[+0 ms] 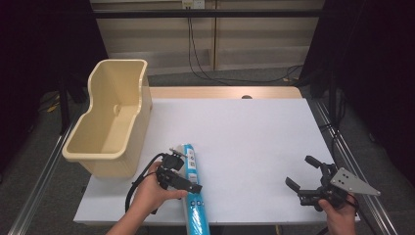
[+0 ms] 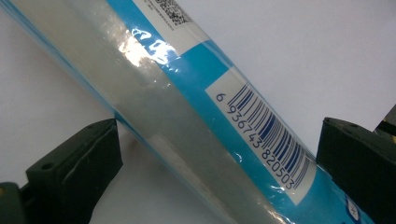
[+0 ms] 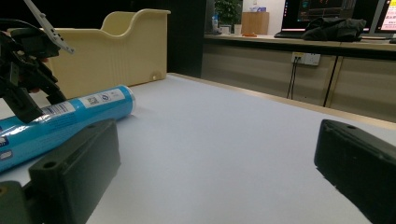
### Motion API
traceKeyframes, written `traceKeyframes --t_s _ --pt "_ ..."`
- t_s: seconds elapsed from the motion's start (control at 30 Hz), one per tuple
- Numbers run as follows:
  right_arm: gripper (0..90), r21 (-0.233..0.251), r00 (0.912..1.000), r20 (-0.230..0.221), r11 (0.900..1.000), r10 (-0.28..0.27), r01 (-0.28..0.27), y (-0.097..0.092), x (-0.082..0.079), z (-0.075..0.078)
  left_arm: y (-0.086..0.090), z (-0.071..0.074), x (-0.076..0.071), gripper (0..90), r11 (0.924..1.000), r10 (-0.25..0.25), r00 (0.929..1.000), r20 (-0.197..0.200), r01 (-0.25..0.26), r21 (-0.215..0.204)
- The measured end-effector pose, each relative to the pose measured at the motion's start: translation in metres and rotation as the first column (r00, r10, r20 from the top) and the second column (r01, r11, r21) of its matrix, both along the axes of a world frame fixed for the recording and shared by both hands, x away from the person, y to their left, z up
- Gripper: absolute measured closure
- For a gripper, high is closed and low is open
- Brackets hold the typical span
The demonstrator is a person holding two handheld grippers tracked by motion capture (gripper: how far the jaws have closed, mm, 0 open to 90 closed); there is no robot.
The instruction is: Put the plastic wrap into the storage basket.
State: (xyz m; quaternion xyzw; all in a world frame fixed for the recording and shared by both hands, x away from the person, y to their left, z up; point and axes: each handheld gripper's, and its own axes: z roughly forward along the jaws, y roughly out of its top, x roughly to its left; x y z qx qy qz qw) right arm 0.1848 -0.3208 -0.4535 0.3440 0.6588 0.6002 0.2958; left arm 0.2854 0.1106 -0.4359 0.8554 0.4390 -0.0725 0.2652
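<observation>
The blue tube point(image 1: 194, 196) is lying on the white tabletop point(image 1: 254, 142), near its front edge, beside the beige bin point(image 1: 113, 115). The left gripper point(image 1: 182, 182) is reaching over it, its 2 jaws spread on both sides of the tube. The right gripper point(image 1: 304, 177) is hovering well apart, its jaws released and holding nothing.

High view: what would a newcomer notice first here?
Probably the blue tube lying on the white table at the near edge, with the left gripper set over it, open jaws either side. Next, the empty cream bin at the table's left edge. The right gripper hangs open at the near right, holding nothing.
</observation>
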Motion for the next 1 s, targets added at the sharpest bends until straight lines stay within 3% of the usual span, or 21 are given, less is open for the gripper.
traceKeyframes --t_s 0.7,0.87,1.0 --pt "0.0 0.004 1.0 0.0 1.0 -0.002 0.002 0.0 0.0 0.0 -0.003 -0.009 0.0 0.0 0.9977 0.058 0.9977 -0.036 -0.059 -0.034" --pt "0.0 0.004 1.0 0.0 1.0 -0.003 0.003 0.0 0.0 0.0 -0.009 -0.015 -0.001 0.0 0.9972 0.069 0.995 -0.072 -0.071 -0.025" --pt "0.0 0.006 1.0 0.0 1.0 -0.005 0.005 -0.001 0.0 0.0 -0.016 -0.019 -0.001 0.0 0.999 0.042 0.9955 -0.085 -0.041 0.019"
